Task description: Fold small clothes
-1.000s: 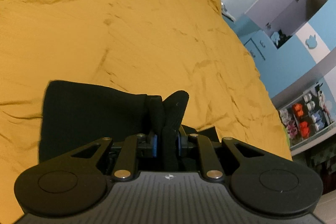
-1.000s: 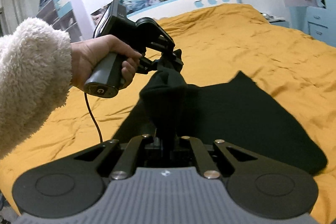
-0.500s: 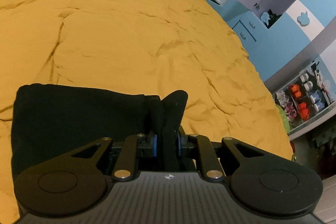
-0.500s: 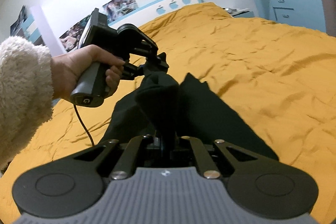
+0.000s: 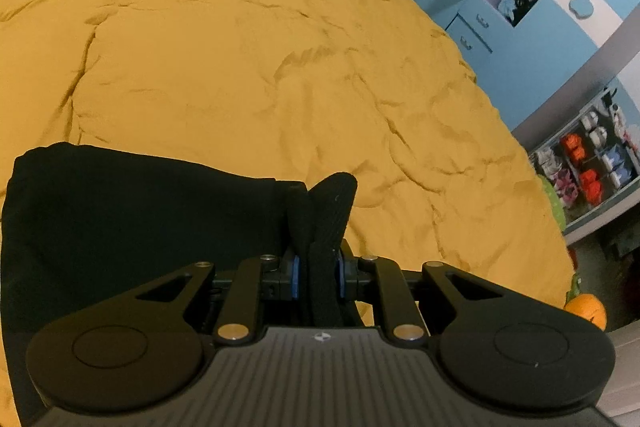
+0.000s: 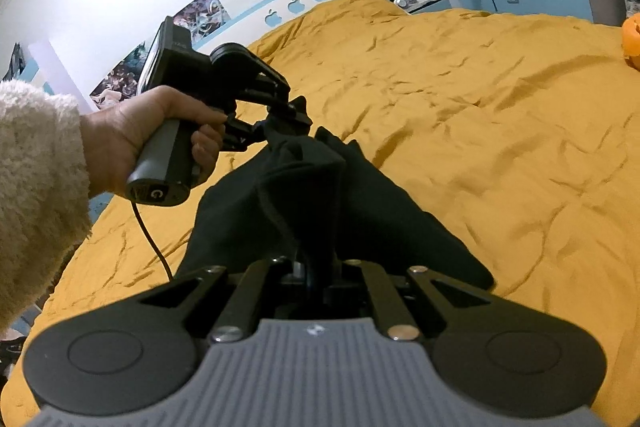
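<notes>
A small black garment (image 6: 360,211) hangs between my two grippers above the orange bedspread (image 6: 500,115). My right gripper (image 6: 318,259) is shut on one bunched edge of it; its fingertips are hidden by cloth. My left gripper (image 6: 286,125), held in a hand at the left of the right wrist view, is shut on the far edge. In the left wrist view my left gripper (image 5: 318,227) pinches a fold of the black garment (image 5: 140,219), which spreads to the left over the orange bedspread (image 5: 260,67).
The bed's right edge (image 5: 532,195) borders blue cabinets (image 5: 520,39) and a shelf of small items (image 5: 588,163). An orange pumpkin toy (image 6: 632,39) sits at the bed's far right. A white headboard with apple marks (image 6: 296,3) stands behind.
Both grippers have carried the garment along over the bed, staying shut on it. The hanging cloth has drawn narrower and more bunched between them.
</notes>
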The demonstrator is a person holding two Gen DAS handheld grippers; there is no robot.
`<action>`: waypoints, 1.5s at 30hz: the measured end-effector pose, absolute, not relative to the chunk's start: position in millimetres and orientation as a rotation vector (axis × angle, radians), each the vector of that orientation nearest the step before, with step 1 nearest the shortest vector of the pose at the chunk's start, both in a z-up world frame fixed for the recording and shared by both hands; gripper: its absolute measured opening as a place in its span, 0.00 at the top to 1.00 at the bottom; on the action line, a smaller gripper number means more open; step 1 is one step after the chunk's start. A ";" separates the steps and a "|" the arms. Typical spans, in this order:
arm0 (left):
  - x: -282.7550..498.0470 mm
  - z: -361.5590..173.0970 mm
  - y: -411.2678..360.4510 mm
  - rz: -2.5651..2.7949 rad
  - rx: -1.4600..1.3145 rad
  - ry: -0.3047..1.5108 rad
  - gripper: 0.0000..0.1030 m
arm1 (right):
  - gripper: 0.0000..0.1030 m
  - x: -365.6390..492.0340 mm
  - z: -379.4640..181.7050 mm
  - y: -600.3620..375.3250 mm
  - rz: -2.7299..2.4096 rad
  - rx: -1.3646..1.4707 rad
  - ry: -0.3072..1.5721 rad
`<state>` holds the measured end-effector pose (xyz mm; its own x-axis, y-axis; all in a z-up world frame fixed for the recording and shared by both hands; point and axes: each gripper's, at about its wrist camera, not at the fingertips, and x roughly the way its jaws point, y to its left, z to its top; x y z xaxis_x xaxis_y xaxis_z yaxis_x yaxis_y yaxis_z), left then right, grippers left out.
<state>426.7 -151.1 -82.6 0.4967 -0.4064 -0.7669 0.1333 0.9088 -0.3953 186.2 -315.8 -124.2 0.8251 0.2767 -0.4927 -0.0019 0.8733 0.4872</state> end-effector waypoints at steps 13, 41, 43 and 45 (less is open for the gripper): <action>432.4 -96.4 -168.7 -0.293 -0.265 1.039 0.82 | 1.00 189.1 -143.6 -333.8 0.143 0.587 0.613; 358.1 -22.1 -92.5 -0.415 -0.303 0.863 0.67 | 1.00 193.1 -168.5 -337.1 0.126 0.623 0.634; 323.7 -22.6 -69.9 -0.465 -0.344 0.854 0.67 | 1.00 193.2 -168.7 -336.3 0.124 0.626 0.634; 283.4 -31.7 -47.8 -0.498 -0.395 0.846 0.67 | 1.00 192.0 -169.4 -335.4 0.120 0.630 0.633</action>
